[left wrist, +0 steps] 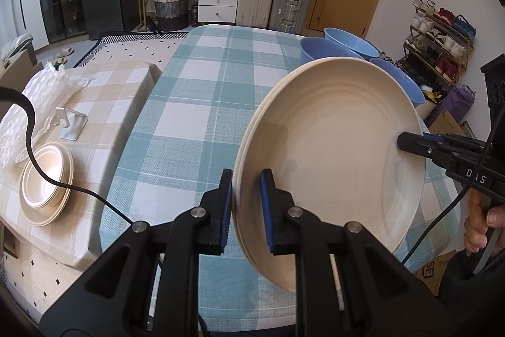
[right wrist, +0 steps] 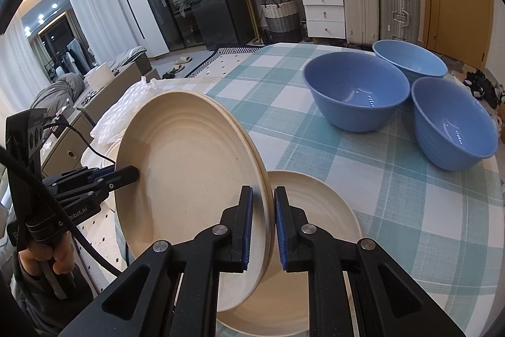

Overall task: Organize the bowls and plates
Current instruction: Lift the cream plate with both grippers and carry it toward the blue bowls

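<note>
A stack of cream plates is held tilted above the teal check table. My left gripper is shut on the stack's near rim. My right gripper is shut on the opposite rim, and shows in the left wrist view as a black finger on the plate's right edge. In the right wrist view the left gripper reaches in from the left. Another cream plate lies flat on the table under the stack. Three blue bowls stand at the far right.
A lower side table with a beige check cloth stands to the left. It carries a cream bowl nested on cream plates, a metal stand and bubble wrap. A black cable hangs over it. A shoe rack stands right.
</note>
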Demonstrator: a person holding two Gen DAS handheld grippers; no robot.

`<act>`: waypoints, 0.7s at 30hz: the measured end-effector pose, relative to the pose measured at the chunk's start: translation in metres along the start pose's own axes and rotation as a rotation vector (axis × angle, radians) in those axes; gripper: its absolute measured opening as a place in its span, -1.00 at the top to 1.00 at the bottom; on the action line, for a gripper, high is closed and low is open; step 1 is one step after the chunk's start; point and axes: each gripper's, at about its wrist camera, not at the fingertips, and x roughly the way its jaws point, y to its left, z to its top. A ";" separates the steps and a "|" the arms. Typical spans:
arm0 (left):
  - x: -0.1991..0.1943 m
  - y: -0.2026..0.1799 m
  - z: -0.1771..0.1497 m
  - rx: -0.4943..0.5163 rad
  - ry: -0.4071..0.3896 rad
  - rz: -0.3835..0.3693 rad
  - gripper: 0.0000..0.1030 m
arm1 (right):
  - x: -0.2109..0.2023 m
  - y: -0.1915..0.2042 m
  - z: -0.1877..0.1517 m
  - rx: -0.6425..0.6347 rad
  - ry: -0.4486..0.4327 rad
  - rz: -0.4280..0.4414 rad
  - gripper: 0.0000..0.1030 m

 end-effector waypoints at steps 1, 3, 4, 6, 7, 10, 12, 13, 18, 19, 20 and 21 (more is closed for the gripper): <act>0.002 -0.004 0.001 0.006 0.003 -0.003 0.72 | -0.003 -0.003 -0.002 0.006 -0.003 -0.002 0.73; 0.005 -0.011 0.003 0.016 0.007 -0.009 0.72 | -0.007 -0.009 -0.003 0.018 -0.006 -0.008 0.73; 0.007 -0.014 0.004 0.022 0.010 -0.011 0.72 | -0.008 -0.012 -0.004 0.024 -0.008 -0.011 0.73; 0.010 -0.021 0.005 0.032 0.015 -0.018 0.72 | -0.011 -0.017 -0.007 0.034 -0.009 -0.016 0.73; 0.012 -0.023 0.006 0.036 0.018 -0.020 0.72 | -0.013 -0.021 -0.008 0.040 -0.010 -0.019 0.73; 0.019 -0.031 0.008 0.046 0.029 -0.031 0.72 | -0.016 -0.029 -0.012 0.057 -0.012 -0.027 0.73; 0.024 -0.036 0.009 0.052 0.038 -0.037 0.71 | -0.018 -0.034 -0.014 0.068 -0.013 -0.032 0.73; 0.027 -0.039 0.009 0.056 0.043 -0.039 0.71 | -0.019 -0.037 -0.015 0.073 -0.013 -0.035 0.73; 0.038 -0.051 0.009 0.071 0.065 -0.045 0.71 | -0.019 -0.047 -0.022 0.091 -0.002 -0.048 0.73; 0.040 -0.053 0.009 0.076 0.069 -0.043 0.71 | -0.019 -0.049 -0.023 0.096 0.000 -0.052 0.73; 0.042 -0.056 0.009 0.079 0.074 -0.043 0.71 | -0.017 -0.051 -0.024 0.100 0.003 -0.054 0.73; 0.044 -0.058 0.009 0.082 0.078 -0.042 0.71 | -0.017 -0.052 -0.026 0.102 0.005 -0.057 0.73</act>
